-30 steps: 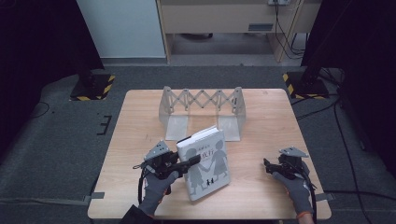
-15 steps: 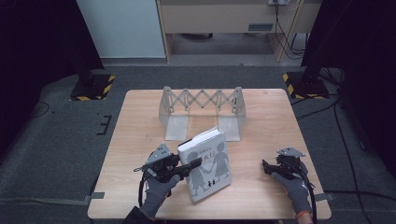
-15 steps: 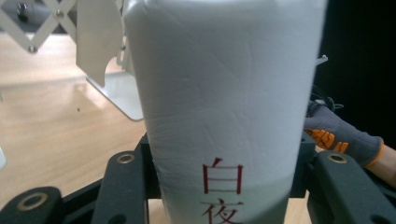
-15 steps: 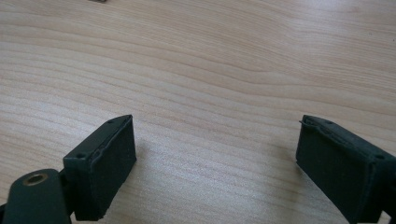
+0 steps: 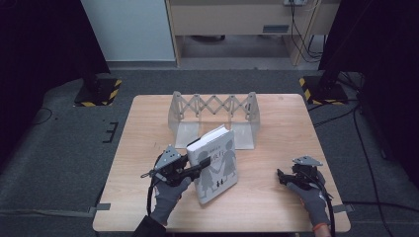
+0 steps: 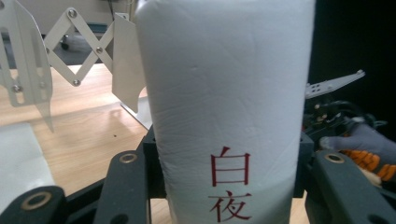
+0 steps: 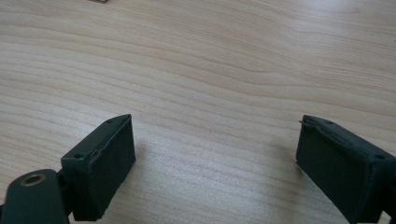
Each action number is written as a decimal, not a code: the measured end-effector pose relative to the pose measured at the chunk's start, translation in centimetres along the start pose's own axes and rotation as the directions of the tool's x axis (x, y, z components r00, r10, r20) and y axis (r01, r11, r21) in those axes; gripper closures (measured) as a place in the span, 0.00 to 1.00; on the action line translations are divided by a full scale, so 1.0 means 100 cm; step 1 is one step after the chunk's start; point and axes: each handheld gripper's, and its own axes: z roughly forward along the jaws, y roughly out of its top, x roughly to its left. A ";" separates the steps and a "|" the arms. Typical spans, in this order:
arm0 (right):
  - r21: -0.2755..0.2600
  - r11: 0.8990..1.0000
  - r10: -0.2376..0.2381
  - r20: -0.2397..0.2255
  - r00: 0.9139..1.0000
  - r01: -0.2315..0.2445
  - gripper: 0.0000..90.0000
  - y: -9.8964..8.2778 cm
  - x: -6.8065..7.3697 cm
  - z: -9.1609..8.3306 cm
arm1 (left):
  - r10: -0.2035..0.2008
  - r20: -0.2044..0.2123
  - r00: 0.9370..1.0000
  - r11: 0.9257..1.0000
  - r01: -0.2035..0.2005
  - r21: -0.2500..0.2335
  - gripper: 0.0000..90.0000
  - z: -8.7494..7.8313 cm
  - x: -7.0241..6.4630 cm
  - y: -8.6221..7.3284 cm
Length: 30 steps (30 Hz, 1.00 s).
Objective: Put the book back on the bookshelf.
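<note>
Left hand-held gripper (image 5: 193, 170) clamps the white paperback book's (image 5: 216, 163) spine, tilting it up off the counter (image 5: 276, 123) near its front edge, probably for the metal accordion rack (image 5: 213, 117); right hand-held gripper (image 5: 282, 177) rests wide open, empty.

Ahead of your left gripper (image 5: 195, 169), the book (image 5: 216, 163) fills the jaws, and just beyond it the metal folding rack (image 5: 213, 114) blocks the far path. To its left you have open table (image 5: 143, 148). Your right gripper (image 5: 282, 177) has bare wood ahead and between its wide jaws; the book is well apart.
</note>
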 end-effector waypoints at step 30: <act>0.018 0.999 0.033 -0.025 0.999 -0.032 0.10 0.000 0.000 0.001 | 0.071 0.061 0.996 0.997 -0.072 0.019 0.49 -0.003 -0.029 -0.002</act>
